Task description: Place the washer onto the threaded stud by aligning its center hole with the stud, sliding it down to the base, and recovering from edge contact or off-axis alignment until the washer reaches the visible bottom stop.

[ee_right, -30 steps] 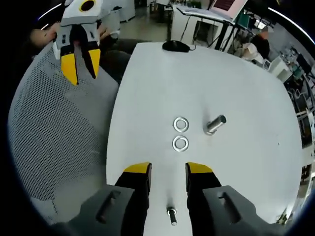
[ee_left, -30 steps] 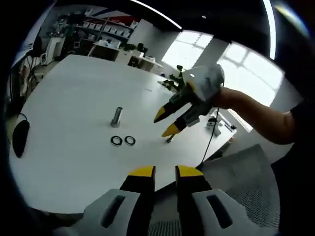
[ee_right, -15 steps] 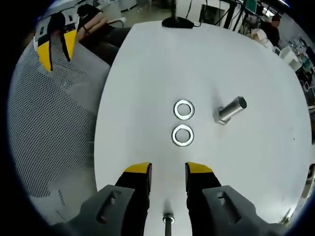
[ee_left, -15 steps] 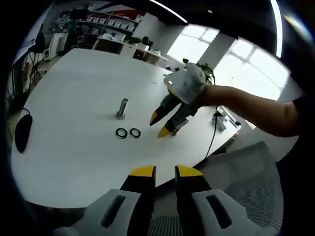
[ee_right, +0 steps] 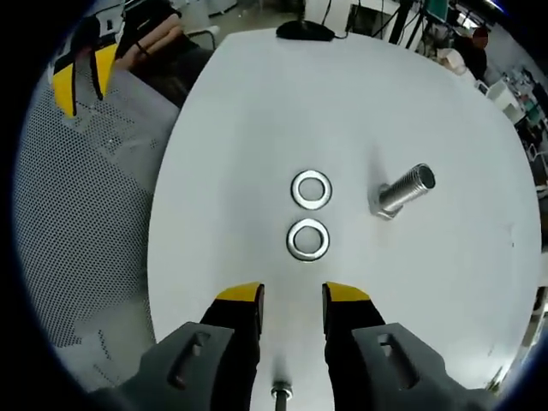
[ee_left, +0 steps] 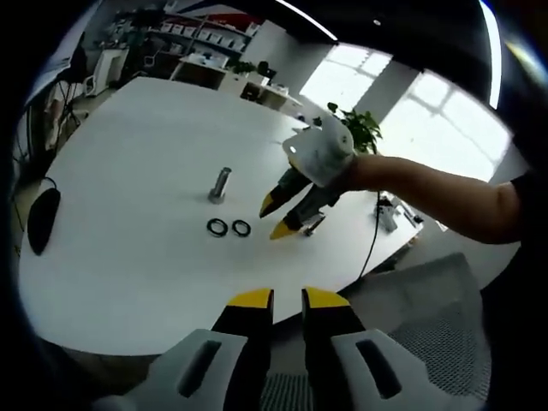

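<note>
On the white table [ee_right: 257, 103] two washers [ee_right: 308, 240] lie flat, just apart, with the threaded stud [ee_right: 402, 190] standing near them. My right gripper [ee_right: 291, 295] hovers over the nearer washer, jaws a narrow gap apart, holding nothing. I judge the washer light, stiff and slick, lying flush, so I'd pinch it across its rim. The left gripper view shows my right gripper [ee_left: 278, 218] from the side and my left gripper [ee_left: 287, 295], near closed and empty, off the table edge.

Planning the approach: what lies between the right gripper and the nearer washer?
Bare white table; in the right gripper view nothing lies between the right gripper and the nearer washer.
</note>
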{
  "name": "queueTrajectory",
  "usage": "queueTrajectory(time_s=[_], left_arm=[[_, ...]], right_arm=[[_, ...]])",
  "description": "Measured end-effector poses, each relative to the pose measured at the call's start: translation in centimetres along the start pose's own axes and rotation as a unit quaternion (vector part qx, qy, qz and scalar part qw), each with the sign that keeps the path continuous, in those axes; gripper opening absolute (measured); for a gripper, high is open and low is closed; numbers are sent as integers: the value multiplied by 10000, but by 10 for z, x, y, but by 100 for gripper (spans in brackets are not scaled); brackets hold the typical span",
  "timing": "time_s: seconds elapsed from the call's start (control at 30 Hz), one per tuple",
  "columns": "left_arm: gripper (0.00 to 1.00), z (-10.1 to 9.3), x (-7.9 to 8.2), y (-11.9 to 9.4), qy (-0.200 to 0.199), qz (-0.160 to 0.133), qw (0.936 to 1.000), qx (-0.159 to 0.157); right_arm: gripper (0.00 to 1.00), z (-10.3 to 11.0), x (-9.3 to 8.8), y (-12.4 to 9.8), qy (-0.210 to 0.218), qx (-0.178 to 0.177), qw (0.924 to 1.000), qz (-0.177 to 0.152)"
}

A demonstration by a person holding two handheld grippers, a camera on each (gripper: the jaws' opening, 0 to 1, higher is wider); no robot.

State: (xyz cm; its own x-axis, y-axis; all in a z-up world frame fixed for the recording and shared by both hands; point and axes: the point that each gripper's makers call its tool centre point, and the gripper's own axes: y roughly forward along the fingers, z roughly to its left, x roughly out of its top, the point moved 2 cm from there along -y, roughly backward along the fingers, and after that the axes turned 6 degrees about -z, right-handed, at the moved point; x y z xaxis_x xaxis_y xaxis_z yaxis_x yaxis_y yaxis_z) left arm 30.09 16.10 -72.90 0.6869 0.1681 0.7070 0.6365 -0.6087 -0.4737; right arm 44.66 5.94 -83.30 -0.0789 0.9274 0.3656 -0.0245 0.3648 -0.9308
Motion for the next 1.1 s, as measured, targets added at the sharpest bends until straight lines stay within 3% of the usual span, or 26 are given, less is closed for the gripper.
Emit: queueTrajectory(time_s=[0.13,0.4,0.6,1.1], left_arm=[[9,2,2,-1,-75,-80,9999,56],[9,1,-3,1,122,112,9998,68],[9,2,-1,0,49,47,10000,47],[9,1,-2,0,41,77,10000,21]], right_arm=[[29,-3,5,3,-67,-78,9999,-81],[29,-9,12,17,-15,-80,9999,-106],[29,-8,16,24,-27,-56,9999,-107],[24,-10,21,25,81,4,9999,-147]])
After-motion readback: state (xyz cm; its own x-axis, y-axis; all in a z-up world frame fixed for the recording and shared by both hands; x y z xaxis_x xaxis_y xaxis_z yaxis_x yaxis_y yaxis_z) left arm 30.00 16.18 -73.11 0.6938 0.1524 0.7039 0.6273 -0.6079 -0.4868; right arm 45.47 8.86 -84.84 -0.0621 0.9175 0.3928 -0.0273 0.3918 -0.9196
